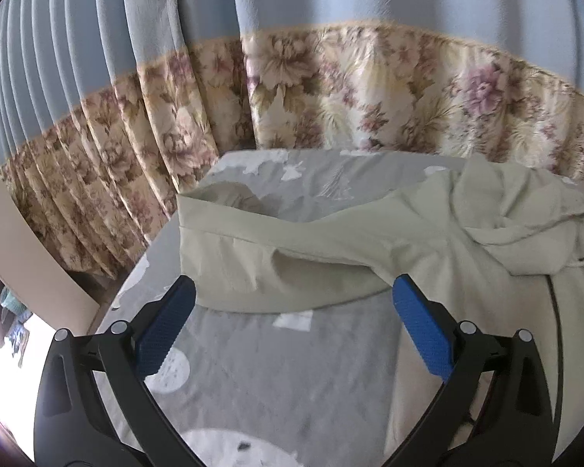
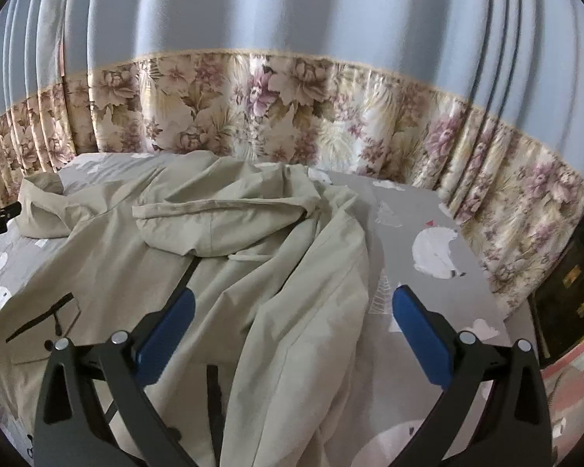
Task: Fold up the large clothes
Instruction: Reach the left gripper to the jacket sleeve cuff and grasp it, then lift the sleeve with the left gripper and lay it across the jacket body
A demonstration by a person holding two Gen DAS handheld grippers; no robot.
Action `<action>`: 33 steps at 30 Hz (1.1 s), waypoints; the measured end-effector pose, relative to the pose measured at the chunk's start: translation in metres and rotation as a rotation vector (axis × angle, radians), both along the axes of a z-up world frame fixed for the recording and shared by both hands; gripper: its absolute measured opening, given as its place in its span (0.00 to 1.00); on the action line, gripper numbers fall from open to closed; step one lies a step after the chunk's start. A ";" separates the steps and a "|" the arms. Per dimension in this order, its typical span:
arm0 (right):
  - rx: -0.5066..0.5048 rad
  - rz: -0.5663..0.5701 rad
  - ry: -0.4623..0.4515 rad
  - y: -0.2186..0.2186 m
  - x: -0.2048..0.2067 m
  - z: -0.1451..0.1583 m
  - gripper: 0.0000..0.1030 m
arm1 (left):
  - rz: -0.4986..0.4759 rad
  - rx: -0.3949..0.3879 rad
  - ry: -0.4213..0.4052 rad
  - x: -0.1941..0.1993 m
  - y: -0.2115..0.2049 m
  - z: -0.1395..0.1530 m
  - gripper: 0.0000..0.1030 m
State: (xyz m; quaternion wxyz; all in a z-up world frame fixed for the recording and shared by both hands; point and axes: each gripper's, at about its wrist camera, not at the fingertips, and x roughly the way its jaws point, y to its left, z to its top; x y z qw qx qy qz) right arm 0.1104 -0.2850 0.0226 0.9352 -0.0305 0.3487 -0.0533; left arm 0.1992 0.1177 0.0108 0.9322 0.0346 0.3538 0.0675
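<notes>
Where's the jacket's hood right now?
In the right wrist view the hood lies mid-frame on top of the crumpled beige jacket, ahead of the open right hand-held gripper, toward the floral curtain side of the bed.

Jacket (image 2: 253, 257): one large garment, pale beige-green, thin woven fabric, with a hood. Condition: unfolded, rumpled, spread loosely across a grey patterned bed sheet (image 2: 416, 210). Hood (image 2: 214, 225) lies flat on the upper body, opening edge turned up, with a drawcord trailing below it. A dark front zip runs down from under the hood. A dark slanted pocket zip (image 2: 39, 317) shows on the left panel. Right sleeve (image 2: 299, 334) lies folded inward over the body in long diagonal creases. Left sleeve (image 1: 268, 249) extends sideways across the sheet, its cuff (image 1: 214, 202) standing open and facing up; the sleeve is slightly lifted and creased mid-length.
</notes>
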 end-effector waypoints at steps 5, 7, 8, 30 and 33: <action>-0.016 0.009 0.018 -0.003 0.023 -0.008 0.98 | 0.049 -0.112 0.088 0.036 0.033 -0.017 0.97; -0.035 0.012 0.020 -0.002 0.031 -0.009 0.98 | 0.072 -0.151 0.089 0.044 0.044 -0.017 0.97; -0.045 0.015 0.022 -0.001 0.036 -0.011 0.98 | 0.096 -0.159 0.078 0.050 0.051 -0.012 0.97; -0.069 -0.068 0.052 -0.026 0.065 -0.028 0.98 | 0.189 -0.309 0.389 0.160 0.157 -0.052 0.11; -0.077 -0.080 0.026 -0.030 0.061 -0.022 0.98 | 0.267 -0.528 0.132 0.116 0.196 -0.019 0.11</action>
